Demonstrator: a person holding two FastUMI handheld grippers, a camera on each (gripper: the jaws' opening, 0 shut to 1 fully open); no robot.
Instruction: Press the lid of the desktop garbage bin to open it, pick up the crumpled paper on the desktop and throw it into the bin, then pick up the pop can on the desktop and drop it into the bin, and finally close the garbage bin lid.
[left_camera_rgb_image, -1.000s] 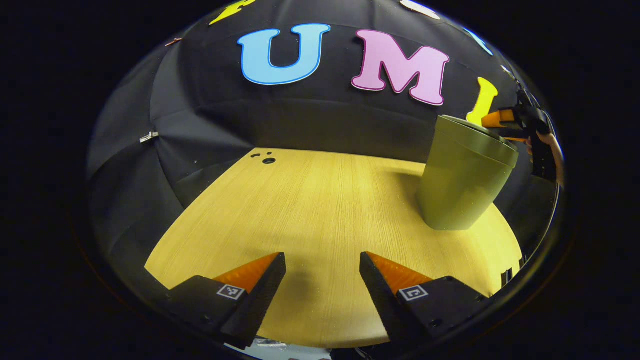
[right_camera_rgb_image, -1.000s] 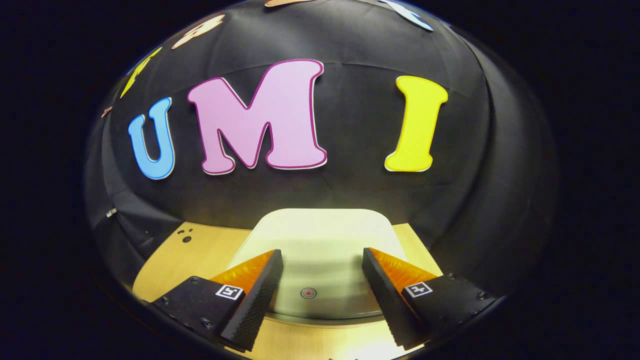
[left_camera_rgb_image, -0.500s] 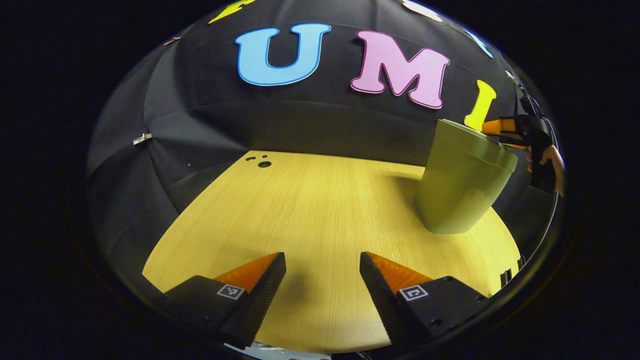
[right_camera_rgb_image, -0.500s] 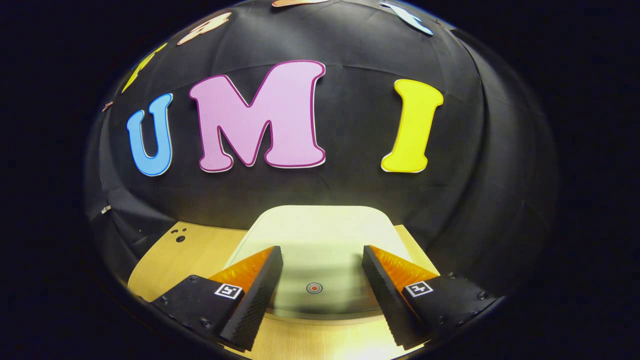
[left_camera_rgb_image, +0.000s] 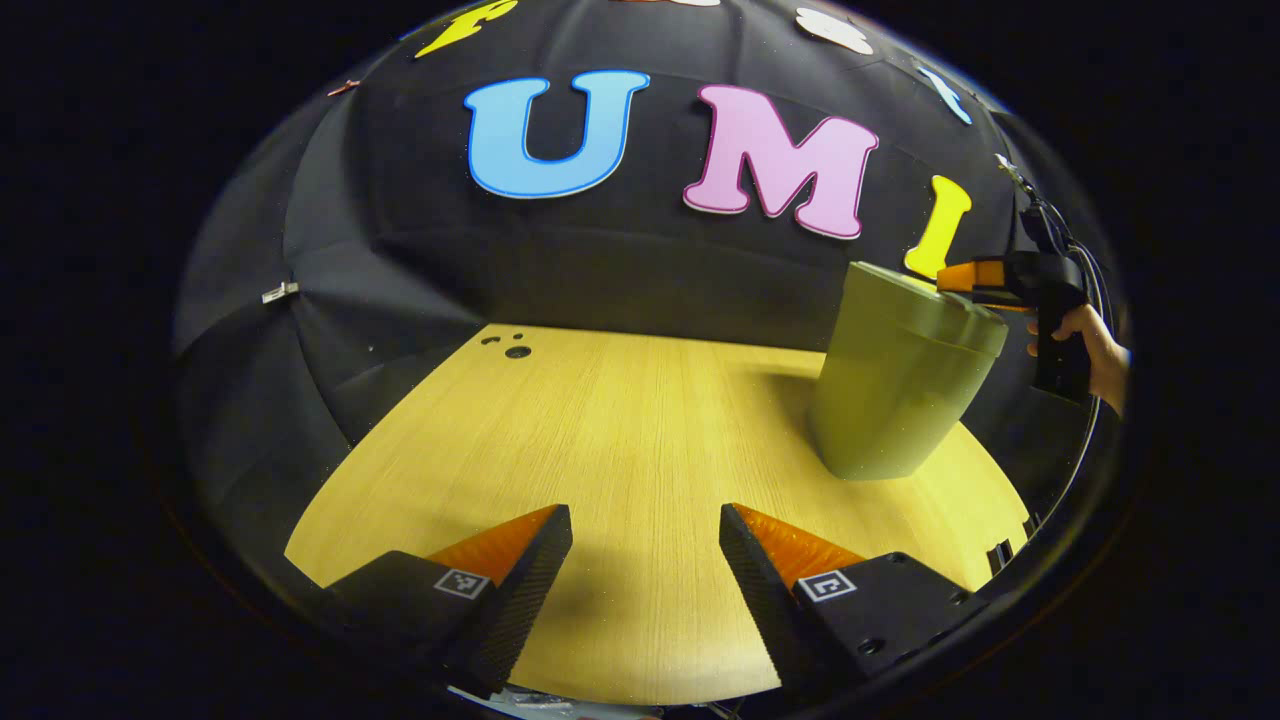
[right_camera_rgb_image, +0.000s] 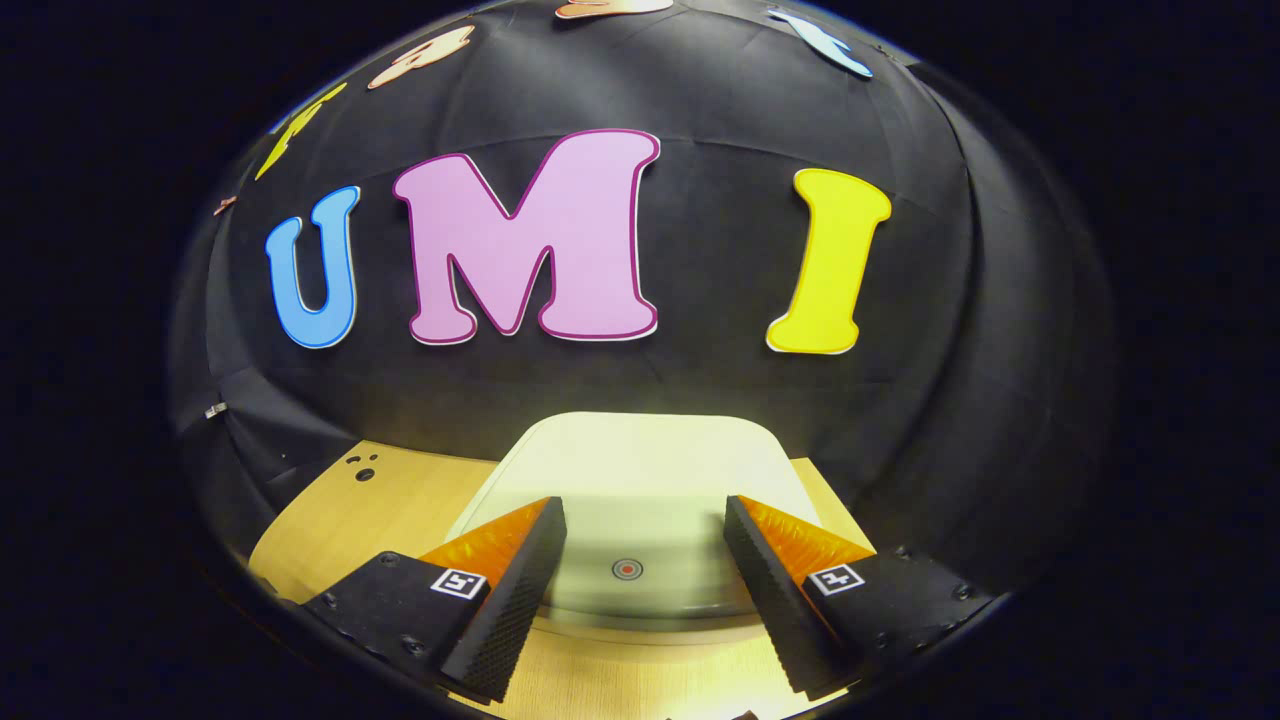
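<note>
Bin (left_camera_rgb_image: 900, 390) stood at right of the left gripper view, lid (right_camera_rgb_image: 640, 490) down and low-centre in the right gripper view. Right gripper (right_camera_rgb_image: 640, 560) hovered over the lid, jaws apart, empty. Left gripper (left_camera_rgb_image: 645, 560) open over bare table (left_camera_rgb_image: 620, 420). Judged: lid press not yet visibly done, or final closing; unclear.

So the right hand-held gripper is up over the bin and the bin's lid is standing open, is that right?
Not quite. The right hand-held gripper is over the bin, but its lid is down, not open. The right gripper view shows the flat closed top beneath the open fingers.
</note>
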